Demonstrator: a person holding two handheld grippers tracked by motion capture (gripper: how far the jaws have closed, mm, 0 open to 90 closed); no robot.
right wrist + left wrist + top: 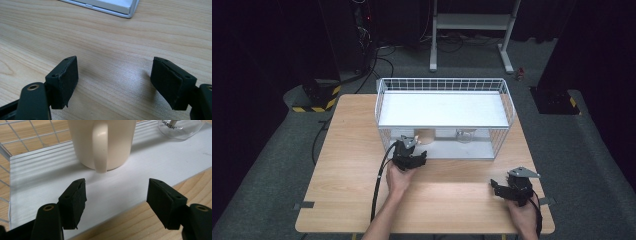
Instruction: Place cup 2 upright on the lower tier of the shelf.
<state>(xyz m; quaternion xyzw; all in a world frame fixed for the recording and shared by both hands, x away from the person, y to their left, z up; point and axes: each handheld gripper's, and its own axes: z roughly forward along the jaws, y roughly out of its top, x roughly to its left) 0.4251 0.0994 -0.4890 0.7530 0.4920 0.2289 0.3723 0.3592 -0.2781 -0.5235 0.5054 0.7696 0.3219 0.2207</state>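
A cream mug (105, 142) stands upright on the white lower shelf (155, 167) of a wire rack (507, 95), with its handle turned toward my left gripper (116, 187). That gripper is open just short of the handle, and nothing is between its pads. In the high view the left gripper (410, 147) sits at the rack's front left, close to the mug (425, 135). My right gripper (115, 67) is open over bare wood. It rests near the table's front right corner (504, 189).
A clear glass vessel (178, 130) with printed lettering stands right of the mug on the same shelf (464, 135). The rack's white top shelf (442, 110) overhangs both. The wooden table (347, 165) stretches left and front. A cable (379, 185) trails from the left gripper.
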